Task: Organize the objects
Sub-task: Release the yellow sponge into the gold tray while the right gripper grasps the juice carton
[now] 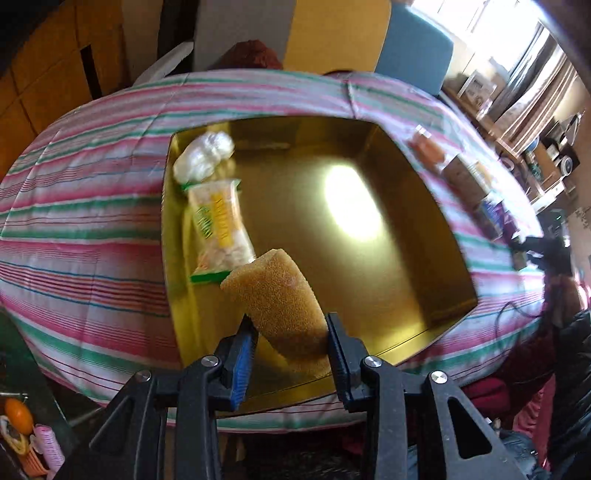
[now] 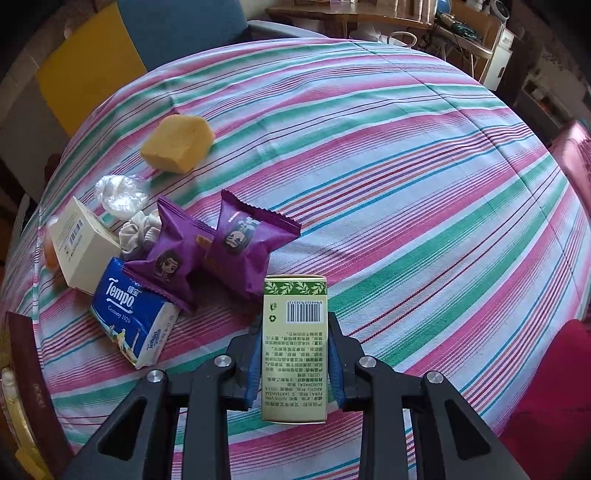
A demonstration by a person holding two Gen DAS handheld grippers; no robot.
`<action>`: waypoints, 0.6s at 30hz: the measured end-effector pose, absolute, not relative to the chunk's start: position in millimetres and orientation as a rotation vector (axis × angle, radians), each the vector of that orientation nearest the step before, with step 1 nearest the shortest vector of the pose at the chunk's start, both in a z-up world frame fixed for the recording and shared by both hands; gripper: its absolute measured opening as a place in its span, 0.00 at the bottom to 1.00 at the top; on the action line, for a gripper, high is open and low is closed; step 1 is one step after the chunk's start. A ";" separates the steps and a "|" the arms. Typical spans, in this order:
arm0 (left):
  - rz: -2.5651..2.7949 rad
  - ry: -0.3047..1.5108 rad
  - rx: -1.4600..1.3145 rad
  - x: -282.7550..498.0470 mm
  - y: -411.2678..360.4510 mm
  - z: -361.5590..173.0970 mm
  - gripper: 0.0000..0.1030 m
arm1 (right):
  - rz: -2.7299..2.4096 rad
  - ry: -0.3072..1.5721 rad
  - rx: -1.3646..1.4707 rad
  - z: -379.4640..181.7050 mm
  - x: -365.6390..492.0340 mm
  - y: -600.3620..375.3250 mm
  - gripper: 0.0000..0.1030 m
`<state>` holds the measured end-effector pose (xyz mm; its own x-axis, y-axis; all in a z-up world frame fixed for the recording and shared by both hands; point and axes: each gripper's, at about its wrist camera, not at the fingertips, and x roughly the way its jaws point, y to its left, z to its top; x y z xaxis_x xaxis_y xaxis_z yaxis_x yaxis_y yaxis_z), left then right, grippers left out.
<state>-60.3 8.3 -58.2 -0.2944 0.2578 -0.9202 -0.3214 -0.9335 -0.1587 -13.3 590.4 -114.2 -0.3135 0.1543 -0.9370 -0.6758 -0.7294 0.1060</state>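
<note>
My left gripper (image 1: 290,328) is shut on a tan sponge (image 1: 275,295) and holds it over the near left part of a shallow gold tray (image 1: 406,258). In the tray lie a clear snack pack (image 1: 219,221) with yellow and green print and a white wad (image 1: 203,157). My right gripper (image 2: 293,332) is shut on a green and cream carton (image 2: 294,343) above the striped cloth. On the cloth to its left lie two purple snack packs (image 2: 243,243), a blue Tempo tissue pack (image 2: 133,317), a cream box (image 2: 79,247) and a second yellow sponge (image 2: 177,142).
A clear plastic wad (image 2: 122,195) and a white scrunchie (image 2: 142,230) lie among the pile. The striped tablecloth (image 2: 406,184) covers the table. Blurred items (image 1: 472,181) lie right of the tray. A yellow and blue chair (image 1: 369,33) stands behind; shelves (image 1: 535,122) at right.
</note>
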 end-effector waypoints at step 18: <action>2.254 0.251 -1.713 -70.8 0.3 -85.6 0.43 | 2.072 0.638 -1.419 -115.3 -12.1 589.1 0.29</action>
